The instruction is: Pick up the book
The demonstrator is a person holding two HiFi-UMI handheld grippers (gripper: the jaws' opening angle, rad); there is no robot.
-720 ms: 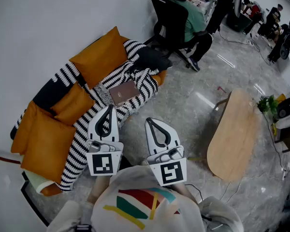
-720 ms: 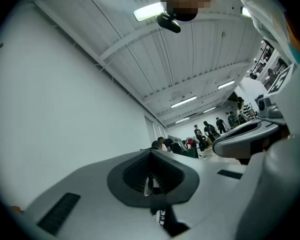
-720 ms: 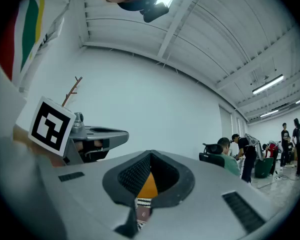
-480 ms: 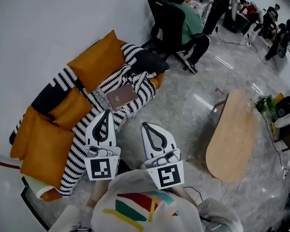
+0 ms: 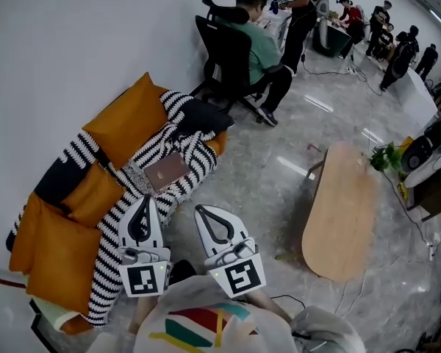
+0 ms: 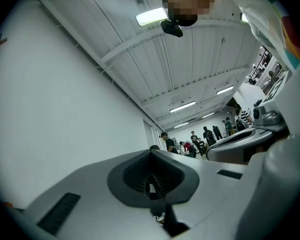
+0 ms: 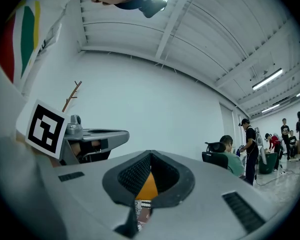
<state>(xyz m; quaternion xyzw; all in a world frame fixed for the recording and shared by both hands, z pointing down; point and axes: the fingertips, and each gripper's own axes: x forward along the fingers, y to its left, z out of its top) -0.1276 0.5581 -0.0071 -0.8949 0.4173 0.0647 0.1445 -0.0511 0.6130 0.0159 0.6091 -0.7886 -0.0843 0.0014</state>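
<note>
A person in a white top (image 5: 206,322) with coloured stripes holds two tools out over a pale marble floor (image 5: 264,190). The left gripper (image 5: 142,199) and the right gripper (image 5: 201,210) sit side by side, close to the body. Each carries a cube with a black-and-white marker, and each points up and away. In both gripper views the jaws are pressed together with nothing between them.

Just beyond the left gripper's tip, a brown book (image 5: 165,171) lies flat on a black-and-white striped blanket (image 5: 187,142). The blanket is draped over a low sofa (image 5: 37,307) against the white wall. Neither tool touches the book. Orange cushions (image 5: 128,116) flank the blanket on both sides. Through the loop of the right gripper's closed jaws, a wedge of orange cushion and a strip of the striped cloth can be seen.

To the right stands a long wooden table (image 5: 342,212) with rounded ends, and a small green plant (image 5: 382,157) sits near its far end. Past the sofa, a person in a green shirt (image 5: 261,46) sits in a black office chair (image 5: 224,57). More people stand around desks at the back of the room.
</note>
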